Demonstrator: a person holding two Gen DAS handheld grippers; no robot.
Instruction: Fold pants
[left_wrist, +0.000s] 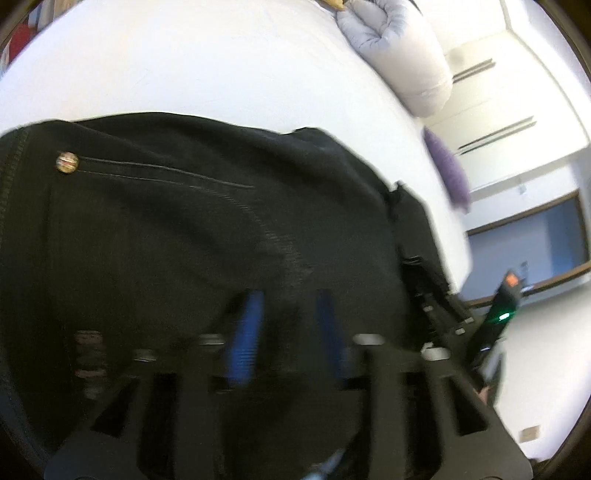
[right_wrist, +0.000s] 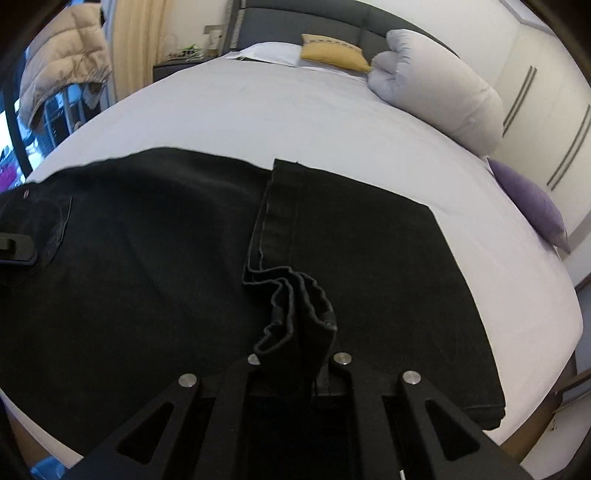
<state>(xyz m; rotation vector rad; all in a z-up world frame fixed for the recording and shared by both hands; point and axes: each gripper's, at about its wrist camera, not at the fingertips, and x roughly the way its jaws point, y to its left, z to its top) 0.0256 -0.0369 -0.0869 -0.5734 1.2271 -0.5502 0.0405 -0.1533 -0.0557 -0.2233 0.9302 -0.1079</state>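
The right gripper (right_wrist: 295, 354) is pinching the bunched hems of the black pants (right_wrist: 147, 277). The cloth is squeezed tight between its two fingers, right at the tips. From there the hem edge runs straight away from the gripper, across the middle of the pants. So the legs look already brought over onto the top part, and the pants lie wide from side to side in front of this gripper. I think the fold is only partly done.

Far off to this gripper's left, at the picture's edge, a bit of the left gripper sits on the pants near the pocket.

The left gripper (left_wrist: 288, 325) is spread apart. Its blue fingers (left_wrist: 245, 332) hang just over the cloth, and nothing is caught between them. The picture is blurry, so I cannot tell if they touch the cloth. A little round button (left_wrist: 67, 163) on the pants lies farther off to its left.

The pants rest on a big bed (right_wrist: 258, 110). Beyond them are a rolled grey duvet (right_wrist: 443, 85) and a purple pillow (right_wrist: 528, 203).

The right gripper has the loose end, so I think it must lay it down next.
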